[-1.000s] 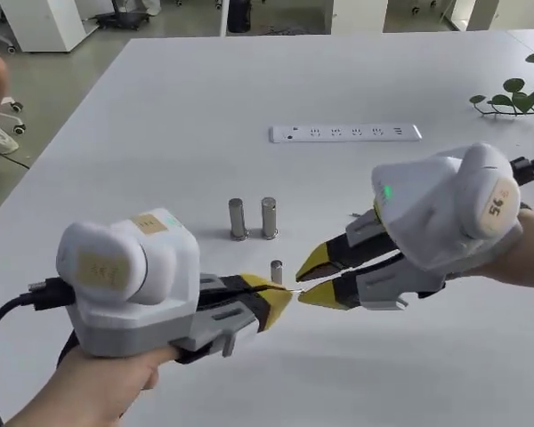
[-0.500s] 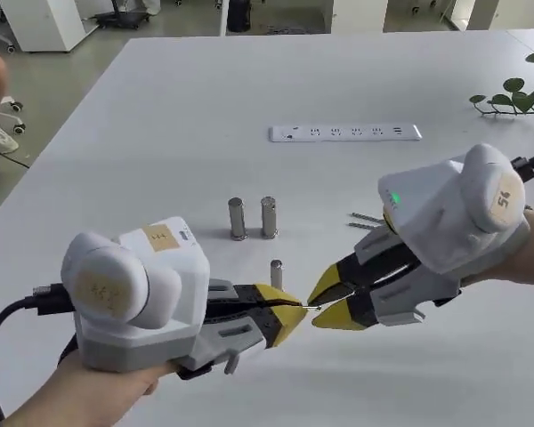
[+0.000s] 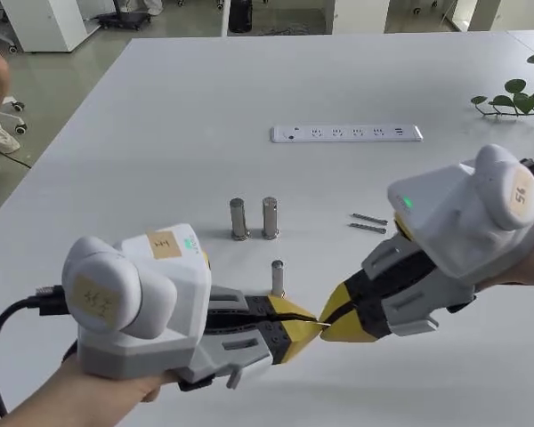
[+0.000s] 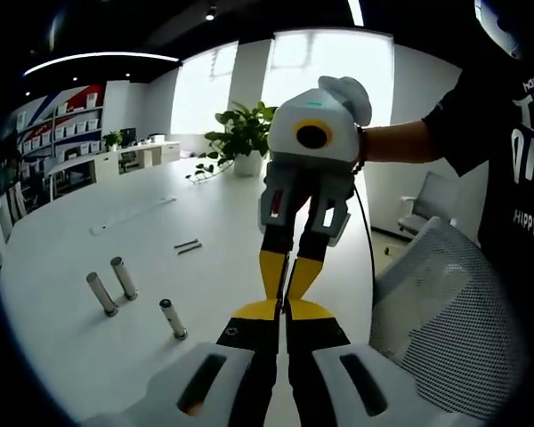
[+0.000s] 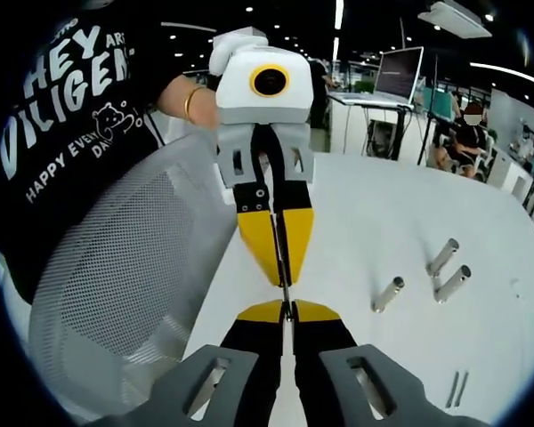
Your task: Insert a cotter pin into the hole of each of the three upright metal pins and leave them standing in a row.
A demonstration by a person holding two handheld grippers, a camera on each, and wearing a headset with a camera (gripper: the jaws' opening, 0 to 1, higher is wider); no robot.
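Note:
Three upright metal pins stand on the white table: two side by side [image 3: 239, 218] [image 3: 270, 217] and a third [image 3: 277, 277] in front of them. Just in front of that third pin my left gripper [image 3: 313, 327] and right gripper [image 3: 326, 322] meet tip to tip above the table. A thin cotter pin [image 5: 283, 253] runs from the right gripper's [image 5: 289, 310] shut tips up between the left gripper's closed yellow fingers [image 5: 260, 236]. The left gripper view shows its own tips [image 4: 285, 309] shut against the right gripper's tips, with the three pins [image 4: 173, 318] to the left.
Two spare cotter pins [image 3: 368, 223] lie on the table to the right of the metal pins. A white power strip [image 3: 345, 133] lies farther back. A plant [image 3: 514, 94] sits at the far right edge. A mesh chair [image 5: 116, 294] is close by the table.
Both grippers have shifted right and toward me, still tip to tip. The right gripper's jaws, slightly apart a second ago, have closed on the cotter pin's end.

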